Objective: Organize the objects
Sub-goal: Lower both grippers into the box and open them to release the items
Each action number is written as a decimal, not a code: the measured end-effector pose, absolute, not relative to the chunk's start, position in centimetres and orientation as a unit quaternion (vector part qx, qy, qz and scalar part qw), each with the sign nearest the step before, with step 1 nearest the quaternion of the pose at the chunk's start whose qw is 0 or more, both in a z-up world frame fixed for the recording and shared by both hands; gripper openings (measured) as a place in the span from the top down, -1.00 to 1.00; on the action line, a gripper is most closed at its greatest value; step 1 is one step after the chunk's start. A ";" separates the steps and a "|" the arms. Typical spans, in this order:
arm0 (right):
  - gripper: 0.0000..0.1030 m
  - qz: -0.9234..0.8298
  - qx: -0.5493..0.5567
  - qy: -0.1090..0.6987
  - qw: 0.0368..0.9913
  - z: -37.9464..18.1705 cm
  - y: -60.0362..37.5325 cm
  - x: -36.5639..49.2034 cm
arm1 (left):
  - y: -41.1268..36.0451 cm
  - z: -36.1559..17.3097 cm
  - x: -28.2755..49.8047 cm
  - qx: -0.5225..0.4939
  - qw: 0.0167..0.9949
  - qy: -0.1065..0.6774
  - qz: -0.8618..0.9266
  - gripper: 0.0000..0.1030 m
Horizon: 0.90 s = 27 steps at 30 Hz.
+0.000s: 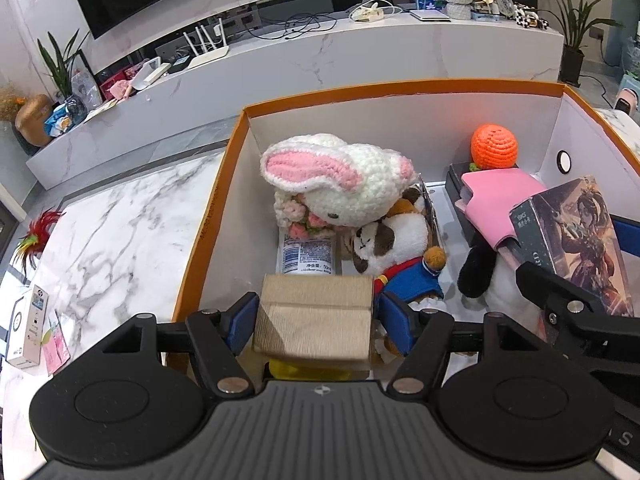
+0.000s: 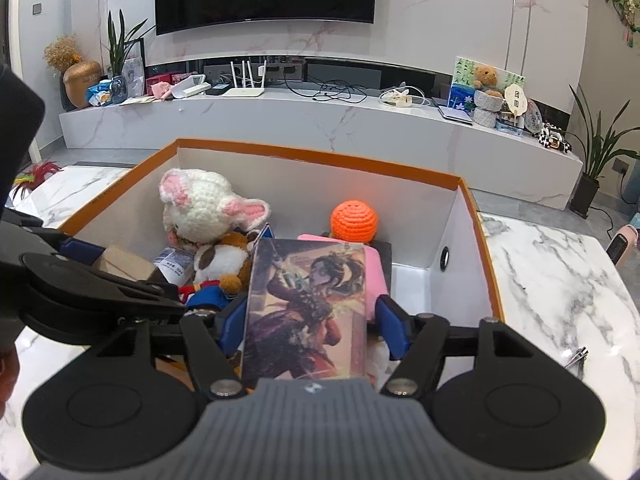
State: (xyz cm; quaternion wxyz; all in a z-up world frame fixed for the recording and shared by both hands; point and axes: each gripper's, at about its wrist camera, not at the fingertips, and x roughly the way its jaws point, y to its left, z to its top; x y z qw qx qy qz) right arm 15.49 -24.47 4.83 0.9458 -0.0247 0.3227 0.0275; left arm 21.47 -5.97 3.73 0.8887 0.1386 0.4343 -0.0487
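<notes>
An orange-rimmed white storage box (image 1: 400,88) (image 2: 320,156) stands on the marble table. It holds a crochet rabbit (image 1: 340,176), a plush dog (image 1: 392,244), an orange crochet ball (image 1: 494,146), a pink case (image 1: 500,196) and a tube (image 1: 306,254). My left gripper (image 1: 318,312) is shut on a tan cardboard box (image 1: 316,320), held over the storage box's near left part. My right gripper (image 2: 310,320) stands open around an illustrated picture box (image 2: 308,308), which leans inside on the right. A small gap shows beside its right pad.
The marble table (image 1: 120,220) carries a small white carton (image 1: 28,328), a feather toy (image 1: 36,236) and, on the right, nail clippers (image 2: 576,356). Behind it runs a cluttered TV console (image 2: 320,116), with potted plants at both ends.
</notes>
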 end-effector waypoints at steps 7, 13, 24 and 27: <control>-0.47 0.023 -0.024 0.326 0.945 5.0 -24.4 15.4 | -5.7 4.1 21.0 0.130 0.892 0.431 -0.032 -0.50; -0.51 0.025 -0.019 0.319 0.947 5.8 -24.2 14.8 | -5.2 5.0 19.8 0.112 0.900 0.422 -0.009 -0.50; -0.60 0.009 -0.001 0.320 0.947 7.5 -24.3 13.1 | -4.7 7.3 17.2 0.080 0.910 0.407 0.017 -0.50; -0.68 -0.002 -0.005 0.317 0.948 7.9 -24.3 12.3 | -4.9 7.6 16.3 0.083 0.915 0.393 0.023 -0.51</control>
